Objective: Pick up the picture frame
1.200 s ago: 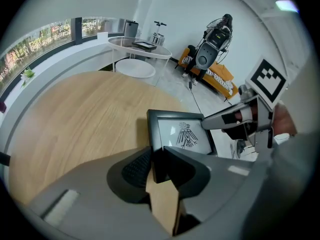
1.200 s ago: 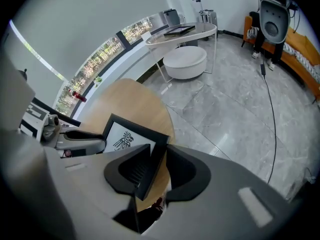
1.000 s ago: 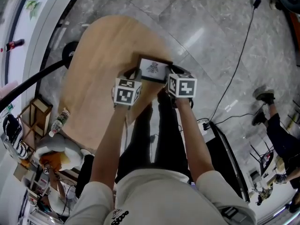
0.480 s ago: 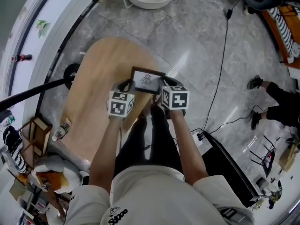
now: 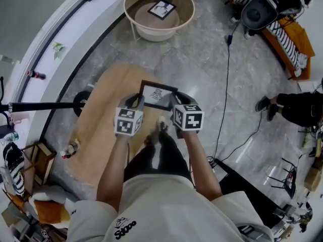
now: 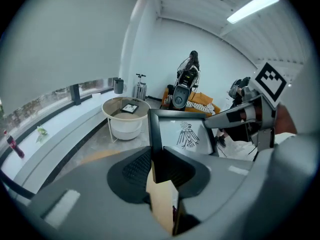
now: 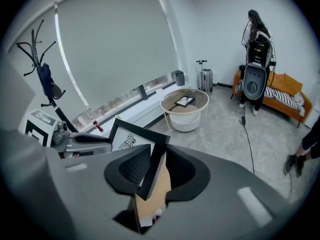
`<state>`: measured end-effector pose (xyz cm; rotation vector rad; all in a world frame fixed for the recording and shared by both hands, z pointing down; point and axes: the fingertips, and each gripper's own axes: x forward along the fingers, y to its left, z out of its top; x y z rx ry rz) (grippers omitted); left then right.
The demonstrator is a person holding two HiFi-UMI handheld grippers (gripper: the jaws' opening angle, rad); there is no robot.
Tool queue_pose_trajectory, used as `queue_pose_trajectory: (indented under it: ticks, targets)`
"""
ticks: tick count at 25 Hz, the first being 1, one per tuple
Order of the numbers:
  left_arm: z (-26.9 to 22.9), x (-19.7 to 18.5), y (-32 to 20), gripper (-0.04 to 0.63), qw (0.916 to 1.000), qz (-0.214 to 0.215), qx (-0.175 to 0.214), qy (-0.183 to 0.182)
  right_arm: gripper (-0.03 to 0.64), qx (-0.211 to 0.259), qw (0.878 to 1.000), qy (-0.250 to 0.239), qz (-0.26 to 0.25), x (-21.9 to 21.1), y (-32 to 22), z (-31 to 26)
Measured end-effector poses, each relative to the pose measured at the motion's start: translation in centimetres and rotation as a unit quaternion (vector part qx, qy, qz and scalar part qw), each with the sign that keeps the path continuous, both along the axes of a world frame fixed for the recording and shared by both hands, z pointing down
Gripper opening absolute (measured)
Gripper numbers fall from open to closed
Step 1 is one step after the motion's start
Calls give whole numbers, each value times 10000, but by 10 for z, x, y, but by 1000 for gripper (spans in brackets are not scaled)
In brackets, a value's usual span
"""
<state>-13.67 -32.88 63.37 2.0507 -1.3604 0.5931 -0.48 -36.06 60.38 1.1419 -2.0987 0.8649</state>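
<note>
And the picture frame (image 5: 158, 95) is coming up off the bench (image 5: 101, 125). A second ago it was sitting low against the wooden top; now it is hanging in the air between the two tools, with the bench dropping away beneath it in the head view. The left hand-held gripper (image 5: 137, 101) is clamping the frame's left edge, pads pressing on the black moulding, and the right hand-held gripper (image 5: 176, 103) is doing the same on the right edge (the bird print is facing up, tilted slightly toward the person). So I'm judging the pick-up as essentially done, as long as both grips keep holding together.

Now for the room. The frame is hovering over the bench's near right rim, no longer touching it, so nothing is snagging underneath. Ahead, the round white side table (image 5: 151, 33) is standing well apart with a second picture (image 5: 162, 9) lying in it. To the right, a black cable (image 5: 225, 84) is trailing across open grey floor. To the left, a dark pole (image 5: 40, 105) is reaching toward the bench, clear of the frame. Plenty of free space above and ahead.
</note>
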Motion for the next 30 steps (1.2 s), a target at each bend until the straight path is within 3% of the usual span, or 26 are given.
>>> queue_pose_trajectory:
  ticks: [14, 22, 30]
  targets:
    - [-144, 0, 9, 83, 9912, 122, 1315, -63, 100, 1336, 9902, -408, 33, 3, 21, -146]
    - [-220, 2, 17, 83, 9799, 171, 1969, -251, 95, 2023, 9773, -636, 4, 6, 37, -226]
    - [-296, 11, 33, 83, 9616, 167, 2724, -291, 94, 2715, 9591, -799, -89, 16, 56, -302]
